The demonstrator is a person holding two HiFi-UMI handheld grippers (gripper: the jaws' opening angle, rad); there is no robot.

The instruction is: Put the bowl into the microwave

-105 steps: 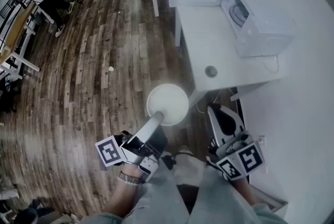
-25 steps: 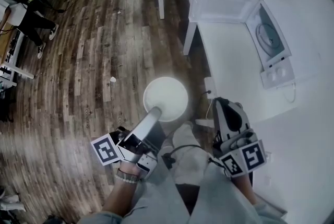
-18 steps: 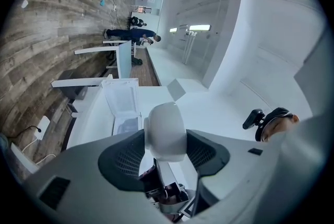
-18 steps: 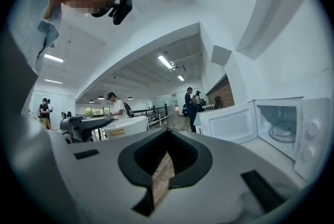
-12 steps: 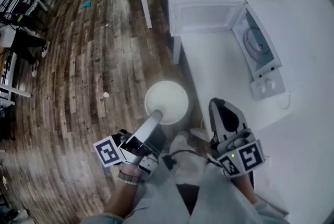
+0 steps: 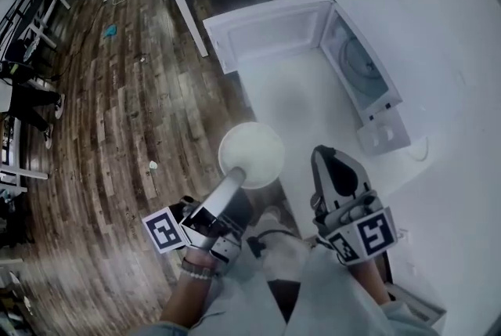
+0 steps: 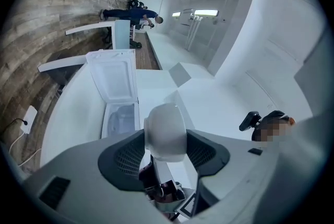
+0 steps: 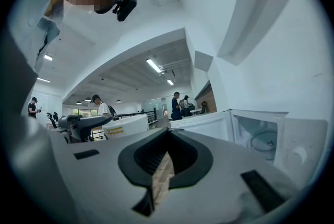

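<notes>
Left hand-held gripper [image 6: 236, 172] grasps the bowl [image 6: 252, 153] by its rim and holds it level in the air near the desk [image 6: 301, 103] edge, well short of the microwave [image 6: 364, 80]. The door [image 6: 270, 33] is wide open, so the cavity looks ready. Right hand-held gripper [image 6: 327, 158] is clenched on nothing and held clear.

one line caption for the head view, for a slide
Left gripper holds a white bowl by its rim near the open microwave on a white table; right gripper shut, empty.
</notes>
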